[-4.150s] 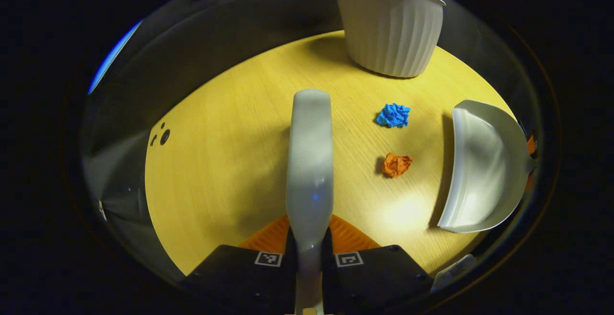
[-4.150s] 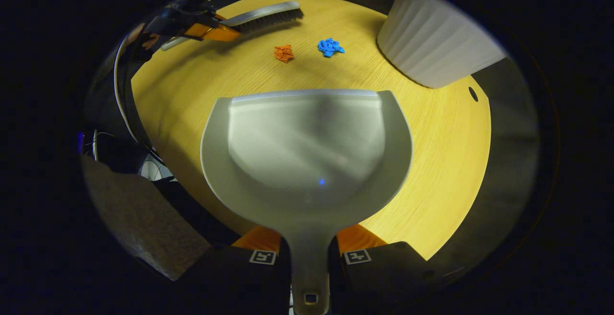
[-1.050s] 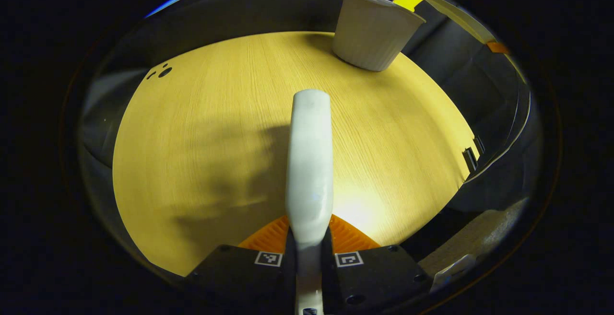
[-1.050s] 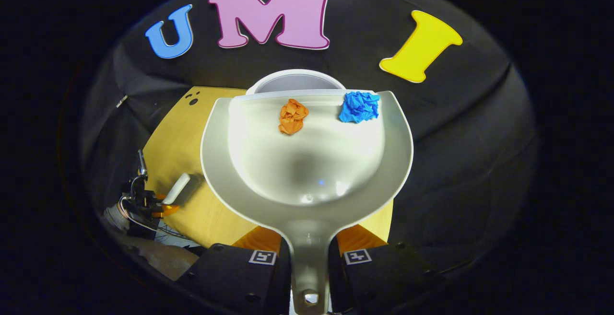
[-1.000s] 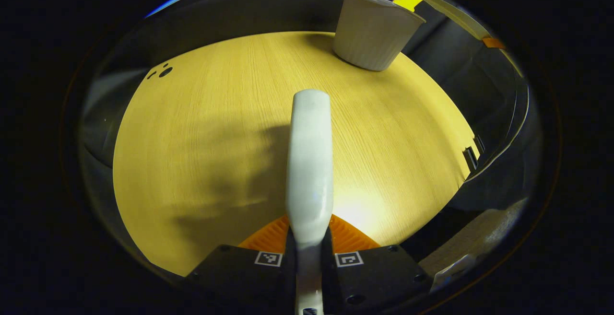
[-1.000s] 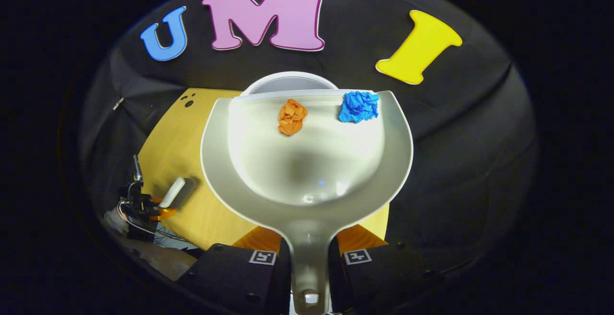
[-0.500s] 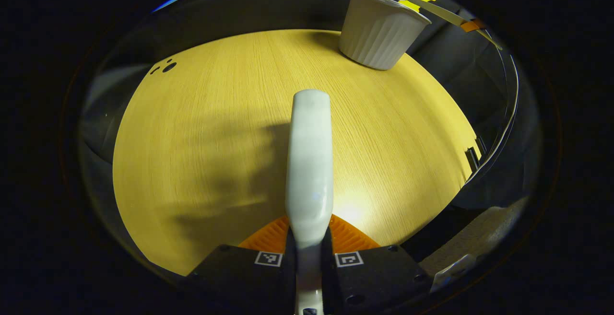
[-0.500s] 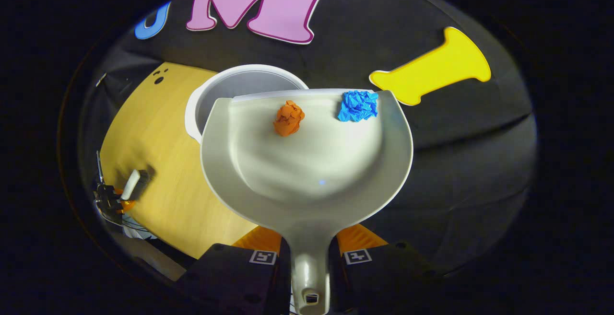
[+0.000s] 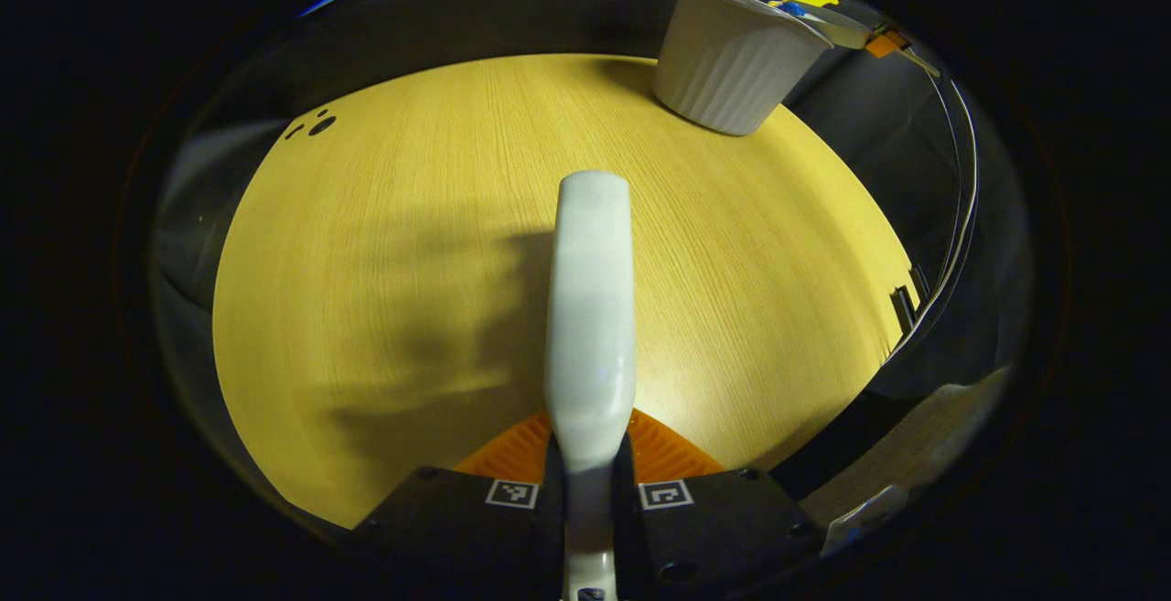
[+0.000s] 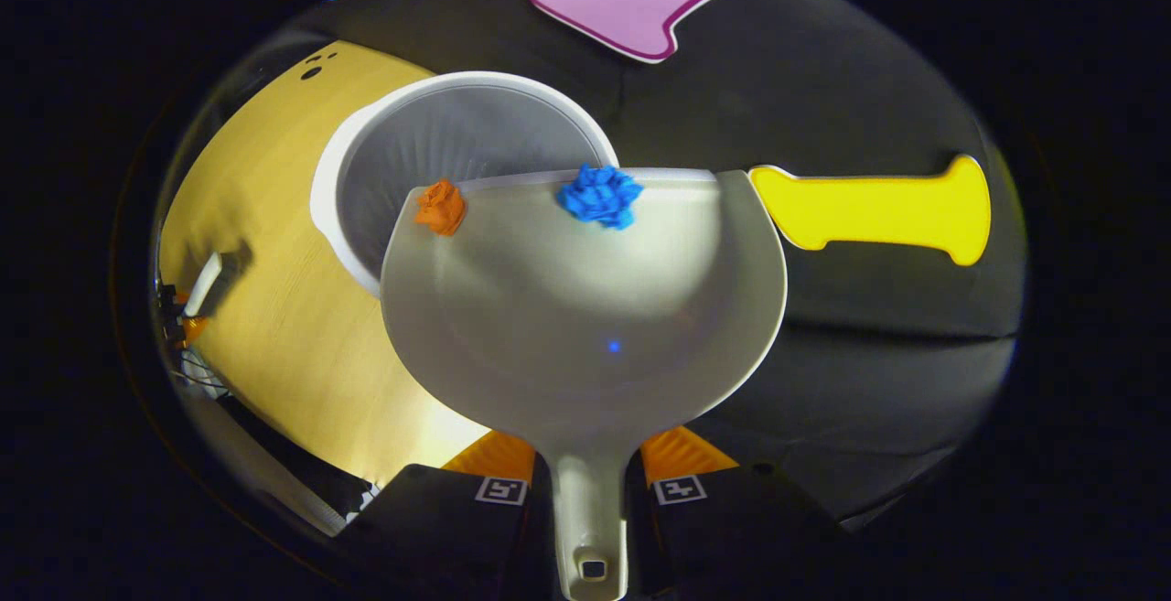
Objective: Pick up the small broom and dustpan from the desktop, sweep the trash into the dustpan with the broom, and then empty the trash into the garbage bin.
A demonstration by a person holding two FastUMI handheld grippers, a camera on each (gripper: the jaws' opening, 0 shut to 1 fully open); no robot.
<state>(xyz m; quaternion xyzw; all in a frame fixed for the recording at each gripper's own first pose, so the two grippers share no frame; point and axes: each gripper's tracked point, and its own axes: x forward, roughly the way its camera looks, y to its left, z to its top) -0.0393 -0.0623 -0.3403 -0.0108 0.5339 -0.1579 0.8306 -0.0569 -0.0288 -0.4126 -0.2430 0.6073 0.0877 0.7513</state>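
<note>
My right gripper [image 10: 588,489] is shut on the handle of the pale dustpan [image 10: 585,308], which is tilted with its front lip over the open white ribbed garbage bin [image 10: 457,139]. An orange paper ball [image 10: 441,207] and a blue paper ball [image 10: 601,194] lie at the pan's front lip, the orange one at its left corner above the bin's mouth. My left gripper [image 9: 589,493] is shut on the small white broom [image 9: 590,308], held over the wooden desktop [image 9: 393,244]. In the left gripper view the bin [image 9: 732,57] stands at the far right, with the dustpan's edge [image 9: 837,29] over its rim.
In the right gripper view the broom [image 10: 203,285] and the left gripper show far off at the left, above the desktop [image 10: 265,308]. The booth's black cloth wall [image 10: 823,107] hangs right behind the bin. A cable [image 9: 956,198] runs along the desk's right edge.
My right gripper carried the dustpan closer to the bin and tipped it further forward and left. Both paper balls slid to the front lip and leftward. The broom barely moved.
</note>
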